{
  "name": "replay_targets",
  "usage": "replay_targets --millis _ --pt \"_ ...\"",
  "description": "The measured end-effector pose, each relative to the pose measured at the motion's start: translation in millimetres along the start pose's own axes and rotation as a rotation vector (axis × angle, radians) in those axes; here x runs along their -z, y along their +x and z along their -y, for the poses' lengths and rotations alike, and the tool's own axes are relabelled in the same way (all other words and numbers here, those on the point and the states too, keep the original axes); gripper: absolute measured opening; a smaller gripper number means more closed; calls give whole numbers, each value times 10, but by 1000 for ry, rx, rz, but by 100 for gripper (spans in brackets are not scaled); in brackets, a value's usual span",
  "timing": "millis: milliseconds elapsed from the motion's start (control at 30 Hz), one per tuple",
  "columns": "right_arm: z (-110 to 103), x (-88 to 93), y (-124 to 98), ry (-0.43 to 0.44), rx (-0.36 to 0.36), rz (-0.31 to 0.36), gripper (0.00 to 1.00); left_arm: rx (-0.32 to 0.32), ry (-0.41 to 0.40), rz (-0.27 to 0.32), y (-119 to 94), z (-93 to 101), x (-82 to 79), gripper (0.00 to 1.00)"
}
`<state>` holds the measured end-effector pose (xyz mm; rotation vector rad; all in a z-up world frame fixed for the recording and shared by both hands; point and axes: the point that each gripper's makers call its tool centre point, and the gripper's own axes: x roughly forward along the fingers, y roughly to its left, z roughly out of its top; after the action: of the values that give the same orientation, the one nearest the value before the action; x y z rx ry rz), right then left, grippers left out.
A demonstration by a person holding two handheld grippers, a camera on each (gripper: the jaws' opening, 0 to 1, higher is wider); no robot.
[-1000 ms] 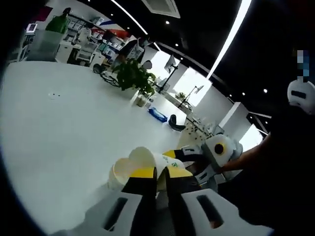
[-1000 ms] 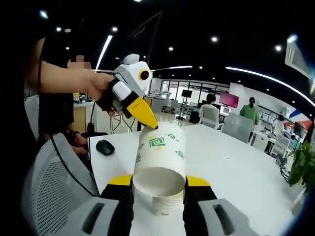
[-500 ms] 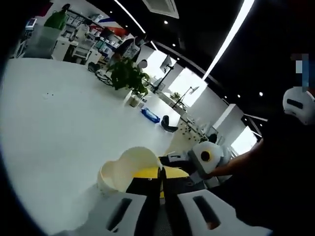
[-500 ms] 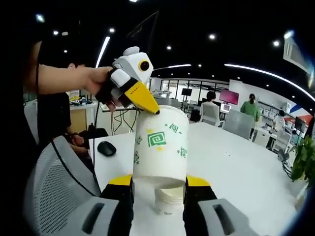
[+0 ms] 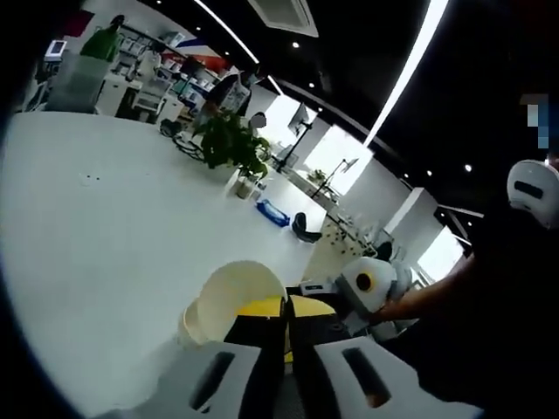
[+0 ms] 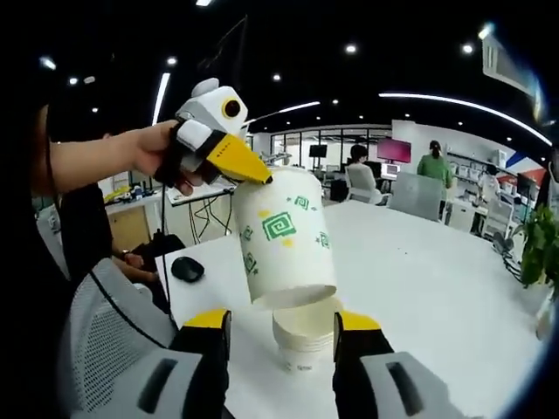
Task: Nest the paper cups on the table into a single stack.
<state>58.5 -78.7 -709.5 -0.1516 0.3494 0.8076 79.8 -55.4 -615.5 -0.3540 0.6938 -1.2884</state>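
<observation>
Two paper cups appear in the right gripper view. Nearest, the right gripper (image 6: 281, 325) has its yellow-tipped jaws standing apart, nothing between them touching either. Just beyond the jaws, a lower cup (image 6: 304, 342) sits mouth-up on the white table (image 6: 437, 288); whether anything lies inside it cannot be told. Above it hangs the upper cup (image 6: 284, 237), white with green square-spiral marks, tilted, its narrow base lowered into or just over the lower cup's mouth; the exact contact is hidden. The left gripper (image 6: 249, 172), held in a person's hand (image 6: 157, 157), has its yellow jaws pinched together on the upper cup's rim. Behind, a dark computer mouse (image 6: 188, 269) lies on the table beside a mesh chair back (image 6: 105, 349).

In the left gripper view, the left gripper's jaws (image 5: 286, 316) meet on the rim of the upper cup (image 5: 236, 297), whose pale interior looks empty. The lower cup's rim (image 5: 189, 325) peeks out beneath, mostly covered. The right gripper's body (image 5: 371, 284) shows at right, its jaw tips out of sight. Farther off stands a potted plant (image 5: 234, 148).
</observation>
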Motion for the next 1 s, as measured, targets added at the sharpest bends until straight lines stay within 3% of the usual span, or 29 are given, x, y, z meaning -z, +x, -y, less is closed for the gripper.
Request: replay_targets --millis 433,700,1000 --pt "62 45 -66 56 22 -6 61 -121 87 -43 54 -213 37 0" --pt "147 87 -109 81 46 -4 75 -181 139 -83 131 -295 98 0" --pt "194 148 -144 93 64 -11 77 -230 221 -157 233 -360 185 0"
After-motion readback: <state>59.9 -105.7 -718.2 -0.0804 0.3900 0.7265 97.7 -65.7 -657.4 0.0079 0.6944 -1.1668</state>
